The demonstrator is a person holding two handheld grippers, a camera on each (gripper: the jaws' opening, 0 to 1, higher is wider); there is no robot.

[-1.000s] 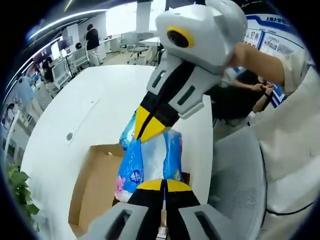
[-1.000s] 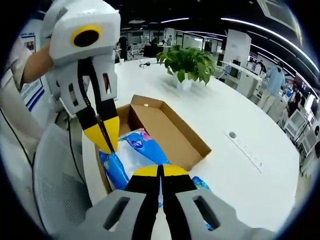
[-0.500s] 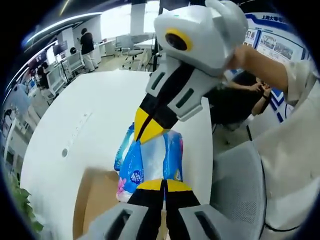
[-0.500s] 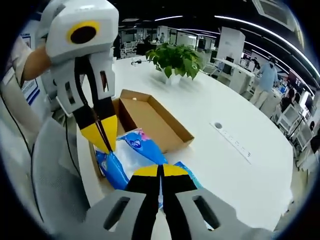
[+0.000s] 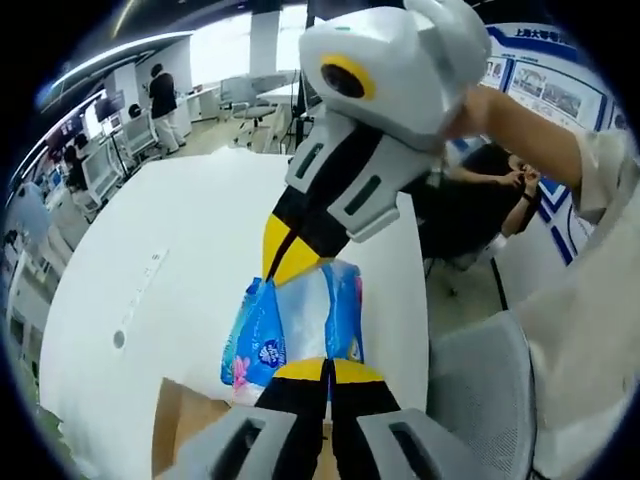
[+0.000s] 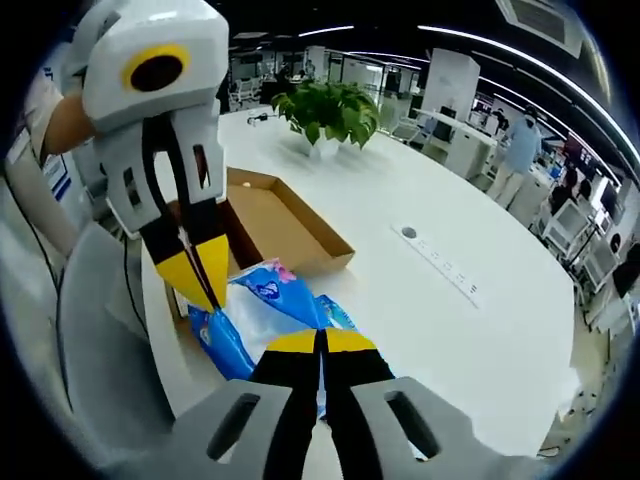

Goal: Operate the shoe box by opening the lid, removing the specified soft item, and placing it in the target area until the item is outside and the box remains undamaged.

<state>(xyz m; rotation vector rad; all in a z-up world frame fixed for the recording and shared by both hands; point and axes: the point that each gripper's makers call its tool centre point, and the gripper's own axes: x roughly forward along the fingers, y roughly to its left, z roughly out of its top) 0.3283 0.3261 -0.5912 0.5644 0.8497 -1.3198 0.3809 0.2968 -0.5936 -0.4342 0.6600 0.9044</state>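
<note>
Both grippers are clamped on the same blue-and-white tissue pack [image 5: 296,322], one at each end: left gripper [image 5: 325,366] near, right gripper [image 5: 290,262] at the far end. The pack hangs over the white table [image 5: 180,230], beside the open cardboard shoe box [image 6: 275,215]. The pack's round logo is too blurry to read.

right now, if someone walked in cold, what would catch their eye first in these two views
First, the blue and white tissue pack, pinched at opposite ends by the left gripper and the right gripper and held up in the air above the white table. Behind it in the right gripper view lies the open cardboard shoe box, and beyond that a leafy green potted plant stands on the table.
</note>
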